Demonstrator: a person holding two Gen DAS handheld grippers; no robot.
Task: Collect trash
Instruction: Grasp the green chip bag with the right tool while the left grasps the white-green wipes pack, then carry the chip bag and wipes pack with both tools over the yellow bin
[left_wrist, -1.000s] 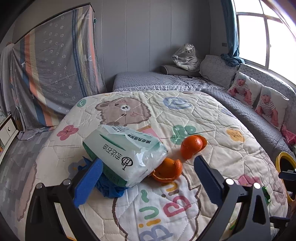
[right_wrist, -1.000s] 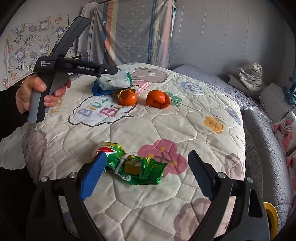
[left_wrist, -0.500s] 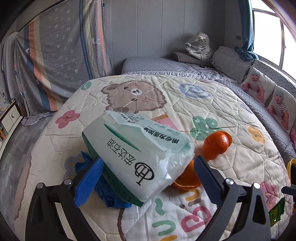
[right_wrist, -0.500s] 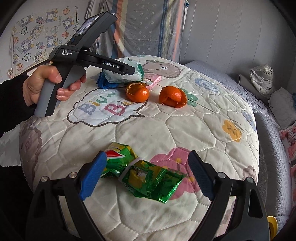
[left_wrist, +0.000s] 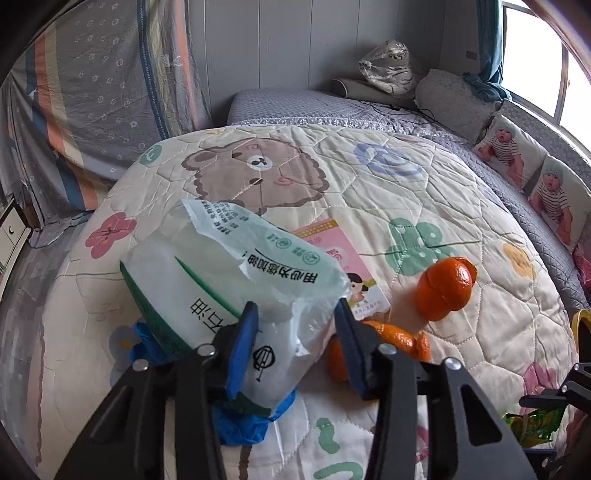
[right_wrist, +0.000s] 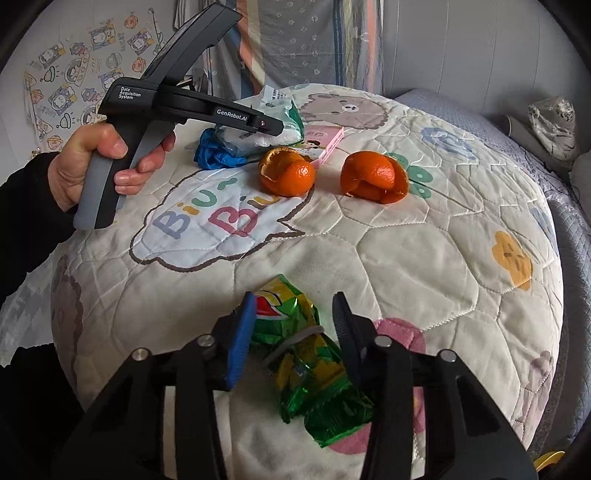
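Green foil, crumpled and shiny, lies right between the fingers of the right claw (right_wrist: 291, 328): the snack wrapper (right_wrist: 306, 354) sits on the quilt (right_wrist: 406, 258) near its closest edge, with its long axis running from the red-and-yellow printed end, out past the tips, back under the claw toward the camera. The jaws have just been closing from wide to narrow, and the blue pad on the left side touches the foil while the dark pad on the other side stands just beside it; whether both pads truly press I cannot tell for sure, though the foil looks bunched between them.

Farther across the quilt the left claw (left_wrist: 295, 325) has also just narrowed, with the white-and-green plastic bag (left_wrist: 229, 280) between its pads, which press into a soft corner. That bag lies slantwise, its long side running up and away to the left, over a blue crumpled glove (left_wrist: 240, 424) and a pink leaflet (left_wrist: 332, 247). Two orange peels (right_wrist: 373, 177) rest just right of this claw, one touching its right finger in the left wrist view. Each hand is nearest its own piece of trash, so each grip likely needs only firming.
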